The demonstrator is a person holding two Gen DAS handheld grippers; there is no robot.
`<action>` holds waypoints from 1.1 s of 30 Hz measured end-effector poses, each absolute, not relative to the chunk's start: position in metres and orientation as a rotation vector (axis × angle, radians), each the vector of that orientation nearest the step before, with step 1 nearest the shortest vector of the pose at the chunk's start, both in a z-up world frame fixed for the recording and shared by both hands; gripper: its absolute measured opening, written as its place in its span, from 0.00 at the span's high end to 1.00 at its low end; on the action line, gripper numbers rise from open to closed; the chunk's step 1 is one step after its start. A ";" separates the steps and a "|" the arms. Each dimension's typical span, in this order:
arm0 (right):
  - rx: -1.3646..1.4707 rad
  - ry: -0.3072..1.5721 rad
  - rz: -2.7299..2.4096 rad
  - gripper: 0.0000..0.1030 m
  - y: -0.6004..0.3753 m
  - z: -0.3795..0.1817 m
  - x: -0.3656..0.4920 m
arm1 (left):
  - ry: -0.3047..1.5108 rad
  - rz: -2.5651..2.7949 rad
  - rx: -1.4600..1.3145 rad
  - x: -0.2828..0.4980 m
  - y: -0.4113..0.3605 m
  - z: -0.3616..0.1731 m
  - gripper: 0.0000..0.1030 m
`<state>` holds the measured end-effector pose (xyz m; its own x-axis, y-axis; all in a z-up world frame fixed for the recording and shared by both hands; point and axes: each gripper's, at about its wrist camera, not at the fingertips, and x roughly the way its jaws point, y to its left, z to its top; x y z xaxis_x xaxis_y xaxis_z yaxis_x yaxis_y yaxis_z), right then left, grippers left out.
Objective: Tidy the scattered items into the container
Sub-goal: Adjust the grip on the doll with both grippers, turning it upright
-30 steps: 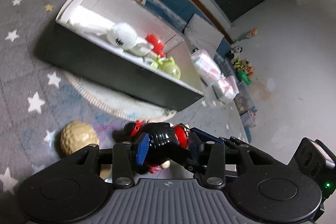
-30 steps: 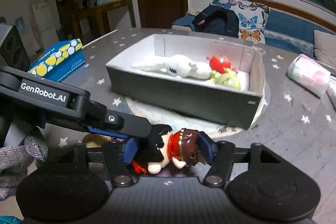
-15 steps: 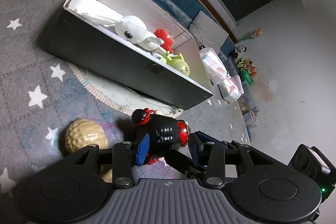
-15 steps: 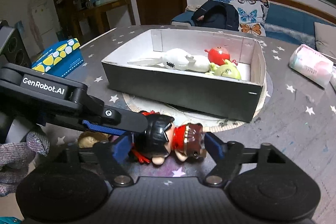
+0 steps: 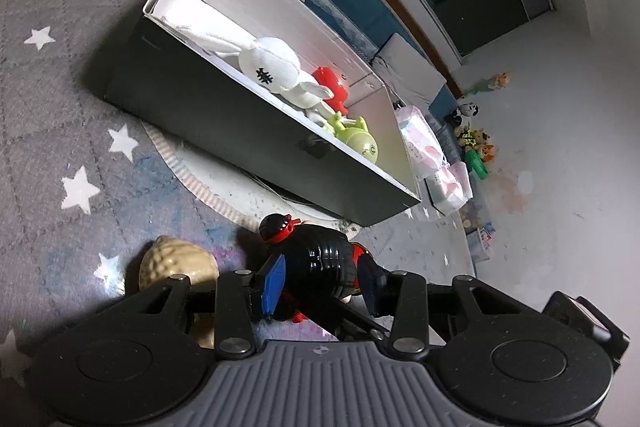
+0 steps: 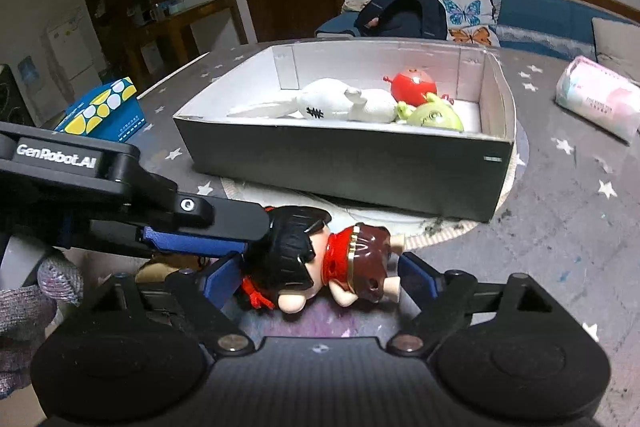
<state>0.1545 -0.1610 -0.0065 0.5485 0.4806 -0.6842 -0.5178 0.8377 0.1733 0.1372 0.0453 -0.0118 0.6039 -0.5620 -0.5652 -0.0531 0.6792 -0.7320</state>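
Observation:
A doll with black hair and a red and brown outfit (image 6: 320, 259) lies on the starred cloth in front of the box. My left gripper (image 5: 320, 281) is shut on the doll's black head (image 5: 320, 263); its arm shows in the right wrist view (image 6: 160, 211). My right gripper (image 6: 320, 275) is open, its blue pads (image 6: 416, 277) either side of the doll without squeezing it. The dark-walled white box (image 6: 360, 167) holds a white plush rabbit (image 6: 340, 105), a red toy (image 6: 412, 87) and a green toy (image 6: 434, 117). A tan ball (image 5: 176, 263) lies left of the doll.
A blue and yellow tissue box (image 6: 104, 113) sits left of the box and a pink-white tissue pack (image 6: 600, 103) to its right. A round mat (image 5: 224, 187) lies under the box. A backpack (image 6: 400, 17) and butterfly cushions are behind.
My right gripper has opened off the doll and drawn back a little. My left gripper has kept its hold on the doll's head. The doll has shifted slightly on the cloth.

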 end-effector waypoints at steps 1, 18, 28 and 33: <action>-0.056 0.794 0.597 0.15 -0.160 -0.006 0.155 | 0.889 -0.331 -0.786 0.138 0.045 -0.012 0.59; -0.040 0.829 0.586 0.11 -0.152 -0.006 0.168 | 0.895 -0.308 -0.737 0.152 0.039 -0.011 0.59; -0.077 0.816 0.556 0.14 -0.146 -0.006 0.168 | 0.916 -0.333 -0.718 0.153 0.038 -0.012 0.58; -0.081 0.800 0.557 0.14 -0.150 -0.003 0.162 | 0.913 -0.348 -0.708 0.149 0.034 -0.010 0.56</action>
